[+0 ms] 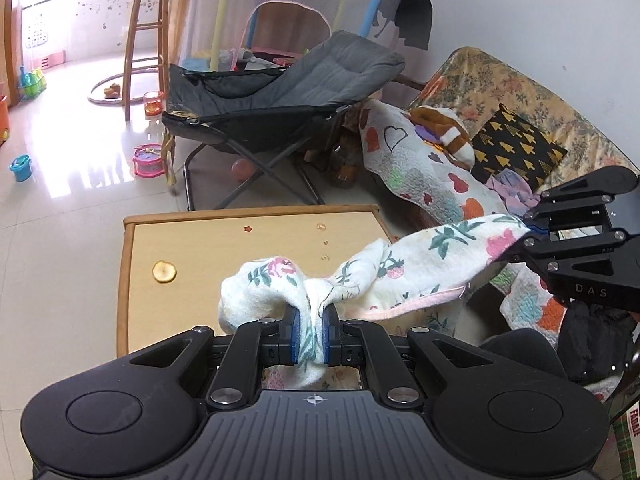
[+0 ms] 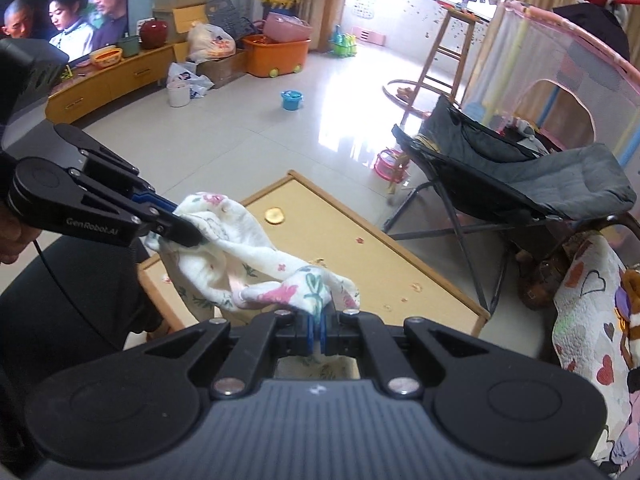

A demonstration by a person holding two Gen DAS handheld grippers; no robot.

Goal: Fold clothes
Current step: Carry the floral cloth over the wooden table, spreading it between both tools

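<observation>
A white floral cloth (image 1: 404, 264) hangs in the air above the bench (image 1: 192, 248), stretched loosely between the two grippers. The left gripper (image 1: 311, 332) has its blue-padded fingers (image 1: 294, 334) clenched on one bunched end, with a puff of fabric bulging out ahead of them and a short tail drooping behind. From there the cloth runs up and away to the right gripper (image 1: 534, 232), whose fingers pinch the opposite corner out past the bench's right edge, over the quilt (image 1: 400, 168) with hearts on it. A pink hem trails along the cloth's lower edge.

From the right wrist camera, the same cloth (image 2: 240, 256) sags between the right gripper (image 2: 319, 330), fingers squeezed on a thin fold, and the left gripper (image 2: 176, 224), which holds its end higher near the bench's (image 2: 360, 256) near corner.

On the bench top lie a round dried slice (image 1: 164, 271) near the left edge and a few small stickers. Beyond the far edge stands a grey folding lounge chair (image 1: 280, 92), with a wooden stool (image 1: 146, 36) and a netted playpen (image 1: 256, 8) behind it. A floral sofa (image 1: 500, 92) with a black tree-print cushion (image 1: 518, 146) sits to the right. Toys are scattered on the tiled floor (image 2: 240, 128), and a television (image 2: 68, 4) is playing across the room.
</observation>
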